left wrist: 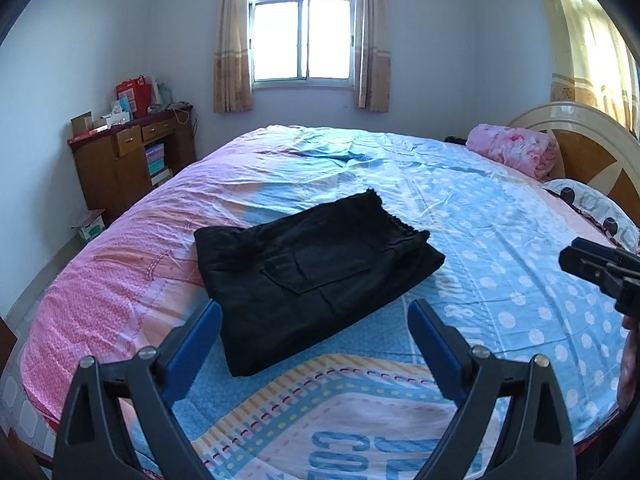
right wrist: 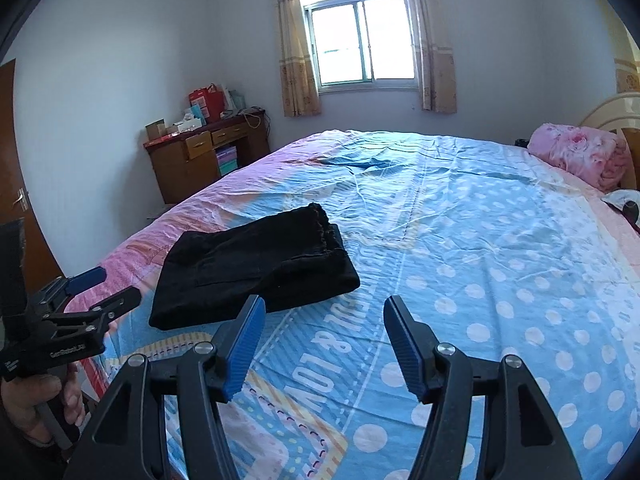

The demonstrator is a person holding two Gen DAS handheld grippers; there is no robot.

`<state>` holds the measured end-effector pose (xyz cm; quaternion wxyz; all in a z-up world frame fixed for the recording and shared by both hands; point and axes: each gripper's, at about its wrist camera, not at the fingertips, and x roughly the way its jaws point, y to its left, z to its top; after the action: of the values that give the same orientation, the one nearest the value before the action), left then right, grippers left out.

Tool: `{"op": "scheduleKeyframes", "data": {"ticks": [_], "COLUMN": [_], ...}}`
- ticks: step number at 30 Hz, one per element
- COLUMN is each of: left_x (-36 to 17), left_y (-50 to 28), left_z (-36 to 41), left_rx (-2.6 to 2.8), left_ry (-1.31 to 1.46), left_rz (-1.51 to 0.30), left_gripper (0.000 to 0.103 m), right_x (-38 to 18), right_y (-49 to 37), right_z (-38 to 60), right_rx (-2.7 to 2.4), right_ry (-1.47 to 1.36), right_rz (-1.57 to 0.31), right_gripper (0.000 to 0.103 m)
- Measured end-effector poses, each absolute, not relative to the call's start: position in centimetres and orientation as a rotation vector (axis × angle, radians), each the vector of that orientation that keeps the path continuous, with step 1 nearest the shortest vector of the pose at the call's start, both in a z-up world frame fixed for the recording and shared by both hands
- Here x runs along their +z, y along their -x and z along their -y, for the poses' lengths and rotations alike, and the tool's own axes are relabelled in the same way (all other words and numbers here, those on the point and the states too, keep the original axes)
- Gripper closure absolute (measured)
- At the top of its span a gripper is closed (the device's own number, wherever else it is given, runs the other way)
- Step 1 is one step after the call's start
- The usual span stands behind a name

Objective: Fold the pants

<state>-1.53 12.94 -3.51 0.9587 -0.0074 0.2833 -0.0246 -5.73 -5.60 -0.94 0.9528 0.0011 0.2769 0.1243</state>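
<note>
Blue pads of our left hand-held gripper (left wrist: 314, 326) sit spread at the bottom of the left wrist view, pinching nothing, hovering just short of the near edge of the pants (left wrist: 316, 276); the right hand-held gripper (right wrist: 324, 330) is likewise spread and empty, low in its own frame, just right of the bundle; the pants lie as a compact black stack on the bed (left wrist: 500, 280), centre-left; we judge the folding essentially done; any next move would only be a light smoothing or squaring of edges.
</note>
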Motion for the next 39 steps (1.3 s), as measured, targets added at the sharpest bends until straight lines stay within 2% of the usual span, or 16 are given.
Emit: {"op": "scheduleKeyframes", "data": {"ticks": [23, 27, 39], "left_x": [-4.2, -4.0, -2.6], "left_y": [0.9, 1.1, 1.4], "left_z": [-12.7, -12.5, -13.6], "left_rx": [-0.047, -0.037, 0.046], "left_ry": [-0.009, -0.027, -0.005], "left_rz": [-0.582, -0.571, -0.532], "left_gripper": [0.007, 0.001, 0.000], "right_x": [-1.8, -1.5, -0.2], "right_y": [5.6, 5.9, 7.1], "right_z": [5.6, 5.7, 5.2], "right_rx": [0.231, 0.228, 0.239], "right_ry": [-0.009, -0.010, 0.015], "right_rz": [-0.583, -0.568, -0.521], "right_gripper": [0.033, 0.033, 0.032]}}
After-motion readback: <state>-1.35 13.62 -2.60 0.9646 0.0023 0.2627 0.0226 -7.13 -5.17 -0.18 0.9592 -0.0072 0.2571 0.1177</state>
